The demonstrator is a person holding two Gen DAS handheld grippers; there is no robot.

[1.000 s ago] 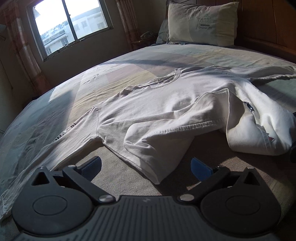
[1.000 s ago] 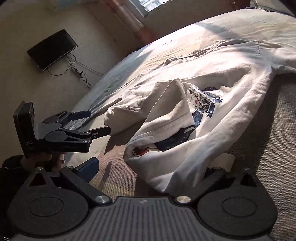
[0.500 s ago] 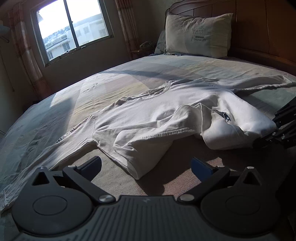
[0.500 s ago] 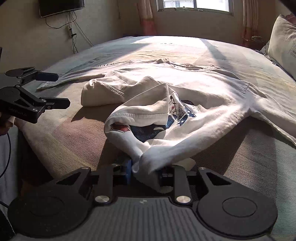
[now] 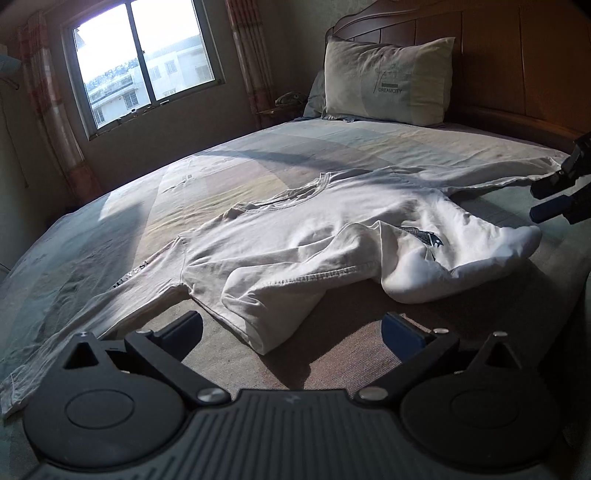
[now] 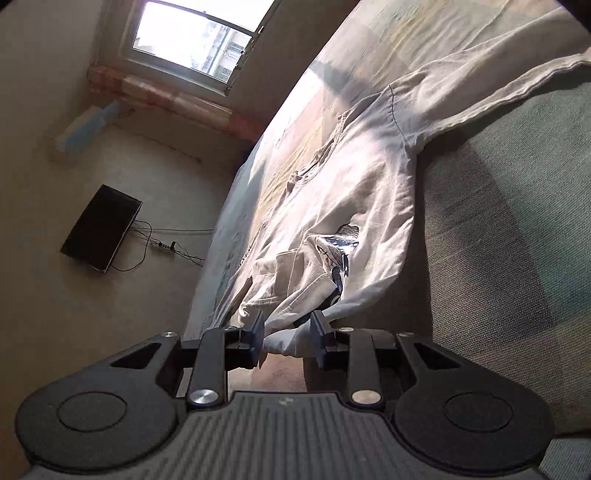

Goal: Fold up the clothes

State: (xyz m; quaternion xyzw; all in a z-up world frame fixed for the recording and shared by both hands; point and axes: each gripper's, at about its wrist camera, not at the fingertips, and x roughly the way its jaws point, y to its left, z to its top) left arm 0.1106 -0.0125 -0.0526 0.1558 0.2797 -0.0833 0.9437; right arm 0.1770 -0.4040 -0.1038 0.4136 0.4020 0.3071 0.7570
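Since a second ago the right gripper (image 6: pixel 286 336) has rolled and swung sideways, dragging the shirt (image 6: pixel 354 206) hem. Its fingers (image 6: pixel 255 332) are opening, cloth between them. Left gripper (image 5: pixel 291 332) fingers stand apart, empty, above the bed (image 5: pixel 258 155).

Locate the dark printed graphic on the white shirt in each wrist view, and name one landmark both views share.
Left wrist: the printed graphic peeks from a fold right of centre, on the white shirt's bunched hem.
Right wrist: the graphic sits at centre, just beyond the right gripper, whose jaws are opening with cloth between them.
Shared landmark: the window.
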